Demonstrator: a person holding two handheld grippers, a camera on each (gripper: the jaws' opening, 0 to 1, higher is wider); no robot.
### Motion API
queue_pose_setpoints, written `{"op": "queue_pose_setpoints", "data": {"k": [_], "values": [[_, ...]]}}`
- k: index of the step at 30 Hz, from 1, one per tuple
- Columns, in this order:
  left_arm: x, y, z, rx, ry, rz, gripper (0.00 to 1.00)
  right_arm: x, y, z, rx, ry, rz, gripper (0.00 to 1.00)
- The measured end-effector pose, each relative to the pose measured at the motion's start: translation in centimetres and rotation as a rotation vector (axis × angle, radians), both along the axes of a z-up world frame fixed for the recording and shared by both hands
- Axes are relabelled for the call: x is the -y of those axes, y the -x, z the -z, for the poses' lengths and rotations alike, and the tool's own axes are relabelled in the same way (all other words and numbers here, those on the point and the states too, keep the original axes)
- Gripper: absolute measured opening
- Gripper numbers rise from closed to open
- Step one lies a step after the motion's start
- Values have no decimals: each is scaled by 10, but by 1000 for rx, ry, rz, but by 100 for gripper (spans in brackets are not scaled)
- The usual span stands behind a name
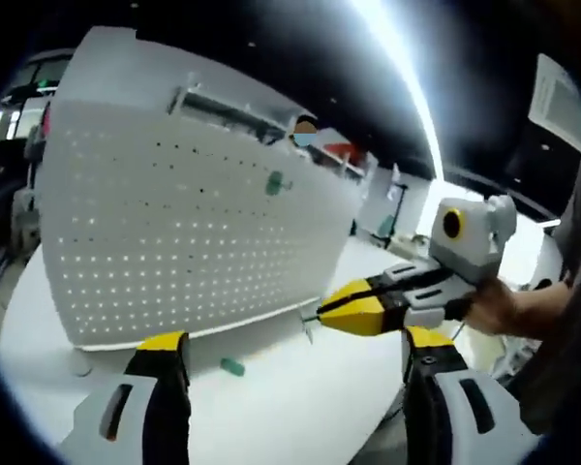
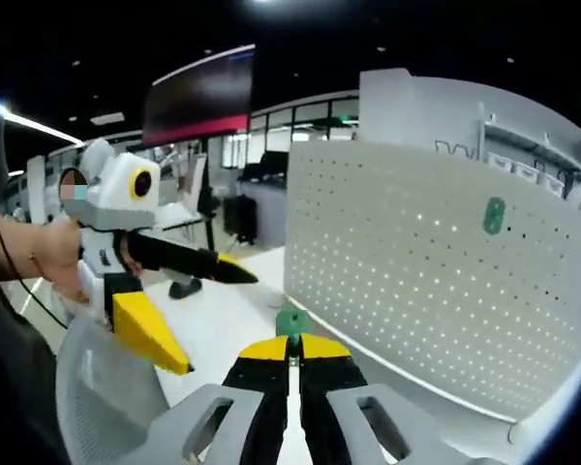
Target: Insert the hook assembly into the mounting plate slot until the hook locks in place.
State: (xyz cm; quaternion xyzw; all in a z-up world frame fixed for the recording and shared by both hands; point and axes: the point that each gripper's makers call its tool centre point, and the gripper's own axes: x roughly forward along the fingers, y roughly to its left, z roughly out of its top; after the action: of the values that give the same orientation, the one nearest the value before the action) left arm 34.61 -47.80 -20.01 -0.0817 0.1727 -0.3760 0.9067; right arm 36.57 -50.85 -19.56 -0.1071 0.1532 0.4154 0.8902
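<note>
A: What do we have in front of us?

B: We see a white perforated mounting plate point(image 1: 184, 232) standing upright on a white table point(image 1: 300, 407). In the left gripper view one green hook piece point(image 1: 276, 182) sits on the plate's face, high and right of centre, and another green piece point(image 1: 232, 366) lies on the table just in front of the plate's lower edge.

A: And our left gripper point(image 1: 295, 354)?

B: Its yellow-tipped jaws stand wide apart with nothing between them. In the right gripper view we see it point(image 2: 218, 315) from the side, held in a hand point(image 2: 53, 257), jaws spread.

A: The right gripper point(image 2: 292, 351)?

B: In its own view its jaws are pressed together on a small green hook assembly point(image 2: 292, 320), which pokes out past the tips near the plate's point(image 2: 436, 271) left edge, above the table point(image 2: 223, 320). The hook already on the plate point(image 2: 493, 215) shows upper right there.

A: From the left gripper view?

B: We see the right gripper point(image 1: 321, 315) coming in from the right, a hand point(image 1: 494, 305) behind it, its tips near the plate's lower right corner.
</note>
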Motion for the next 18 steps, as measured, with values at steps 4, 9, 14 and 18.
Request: {"op": "queue_pose_setpoints", "data": {"k": [4, 9, 14, 18], "values": [[8, 4, 5, 15, -42, 28, 100, -2, -1, -5, 3, -19, 5, 0], [9, 3, 2, 12, -29, 18, 100, -2, -8, -9, 17, -38, 25, 0], [4, 3, -6, 15, -23, 1, 100, 5, -25, -21, 47, -89, 95, 0], [-1, 1, -5, 9, -27, -18, 100, 19, -46, -27, 65, -108, 180, 0]]}}
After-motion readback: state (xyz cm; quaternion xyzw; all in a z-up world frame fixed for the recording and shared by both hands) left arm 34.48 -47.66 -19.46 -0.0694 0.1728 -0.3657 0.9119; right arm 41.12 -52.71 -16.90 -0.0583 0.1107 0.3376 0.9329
